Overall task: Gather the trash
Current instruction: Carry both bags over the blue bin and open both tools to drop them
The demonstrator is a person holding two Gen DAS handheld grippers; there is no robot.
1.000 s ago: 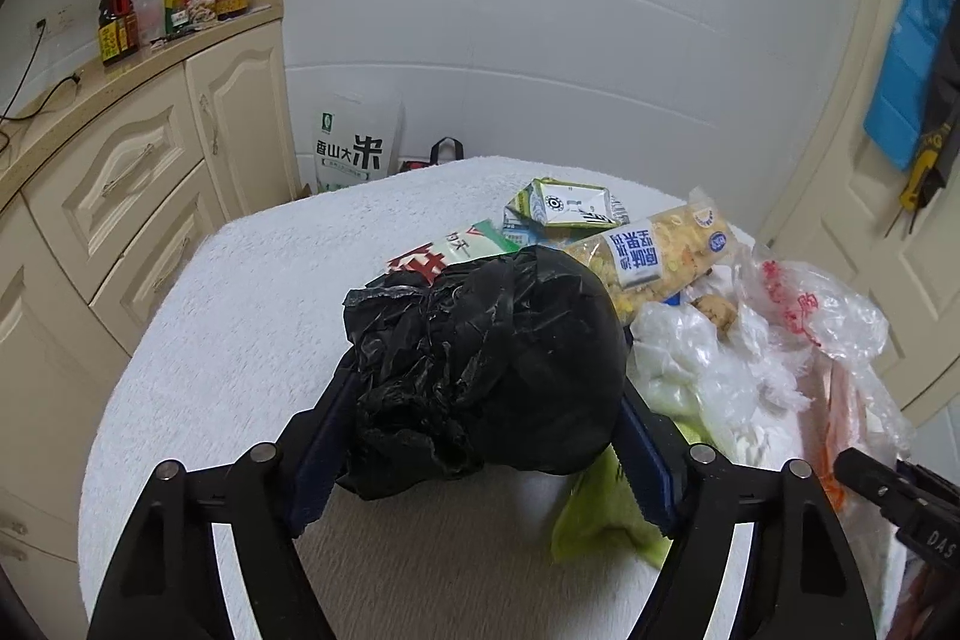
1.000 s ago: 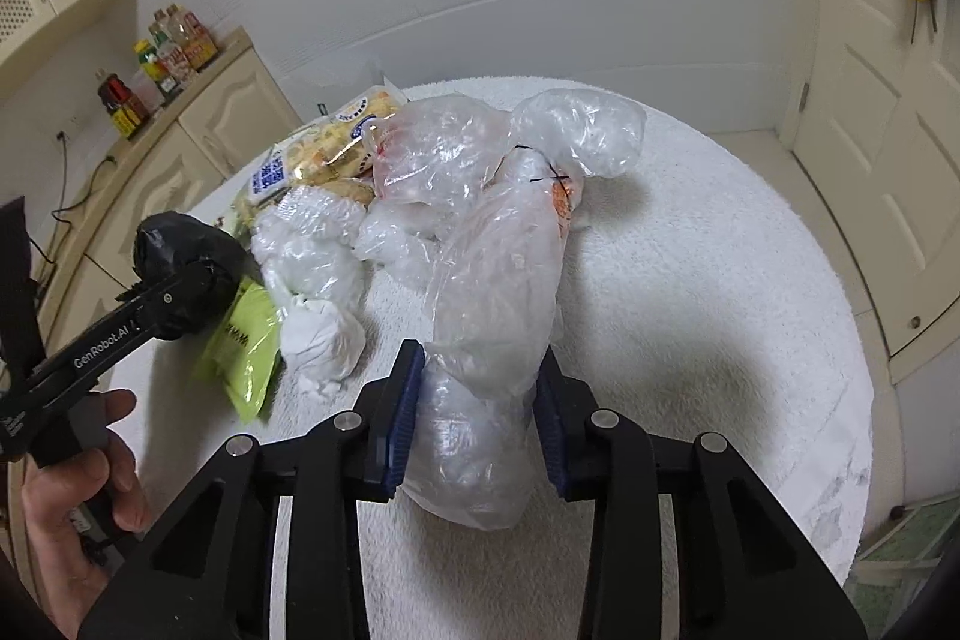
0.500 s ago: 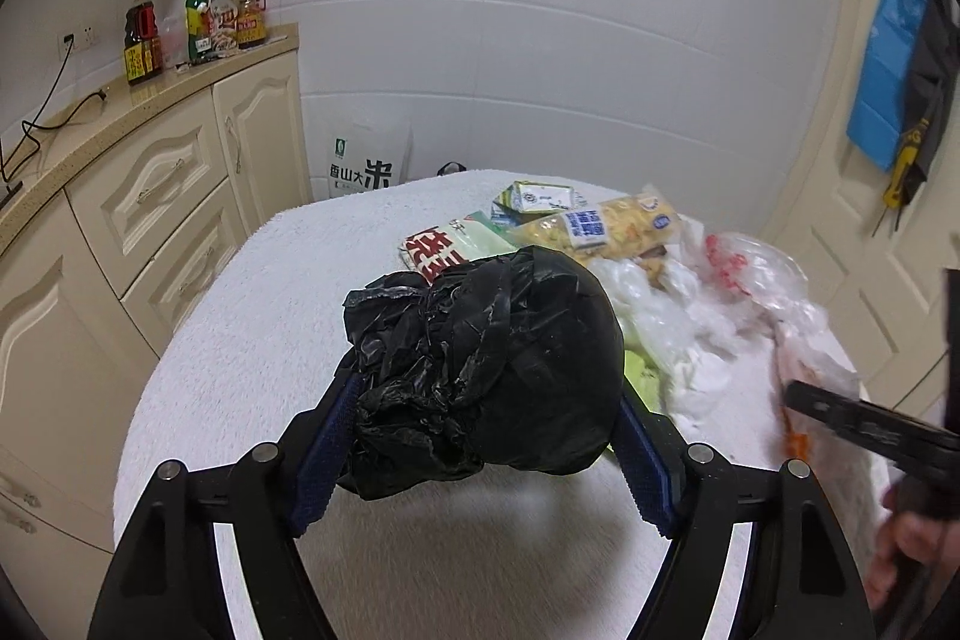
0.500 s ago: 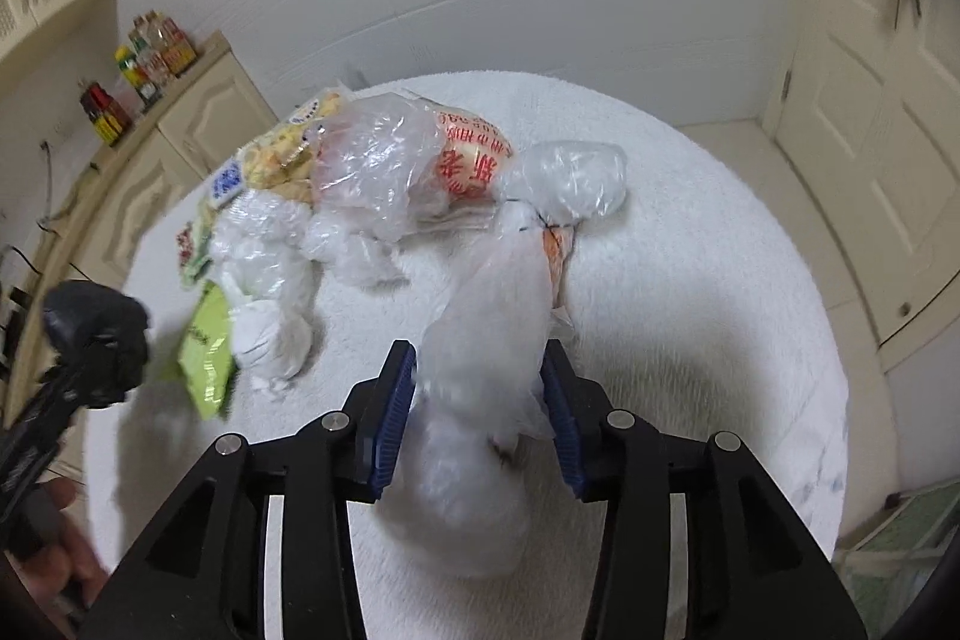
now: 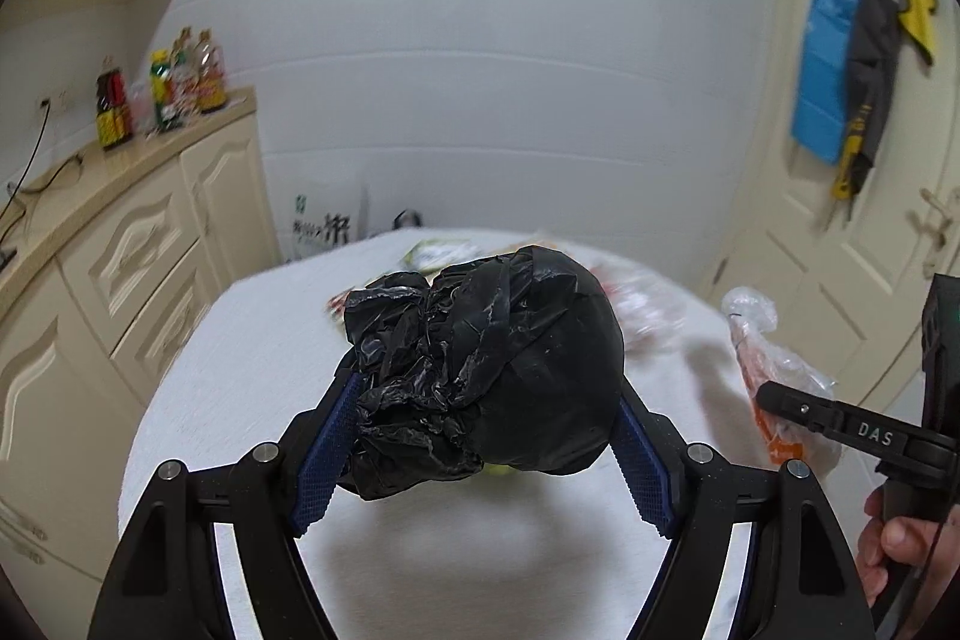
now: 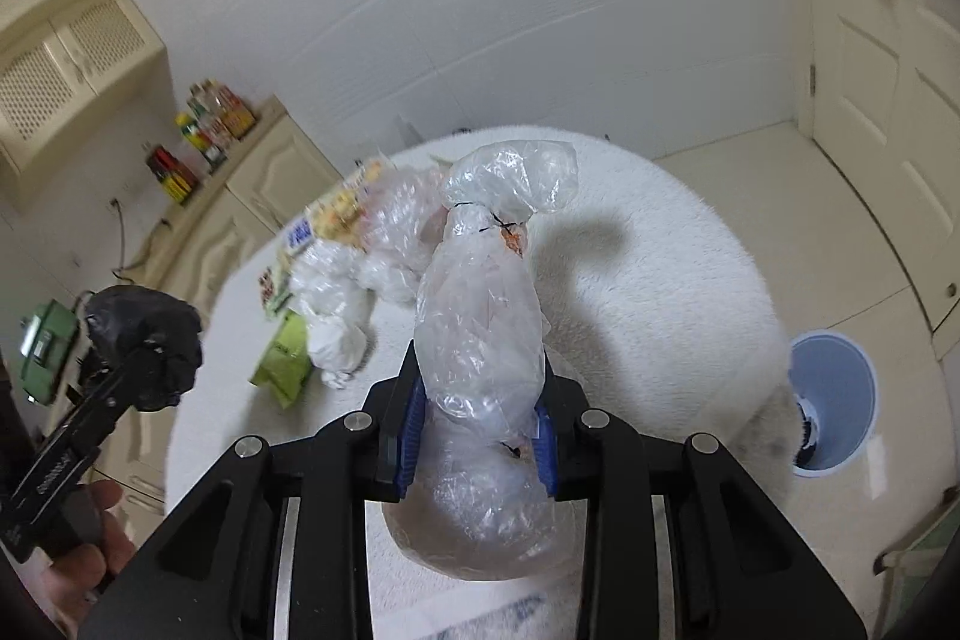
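Trash is being carried in both hands at once: the left gripper [image 5: 480, 436] is clamping its blue-padded fingers [image 5: 327, 454] on a knotted black bag [image 5: 489, 370], and the right gripper [image 6: 477, 436] is pinching a tied clear bag [image 6: 486, 316] around its lower body, so the knotted top is standing up past the fingers. Both bundles are hanging clear above the white round surface [image 6: 648, 280], which suggests they are being taken away rather than sorted. More rubbish is lying on that surface: crumpled white plastic [image 6: 336, 304], a green packet [image 6: 285, 358] and blurred snack wrappers [image 6: 336, 214] beyond. A light blue bin [image 6: 834, 400] is standing open on the floor just beside the surface, on the right; judging by that, the clear bag is likely heading there.
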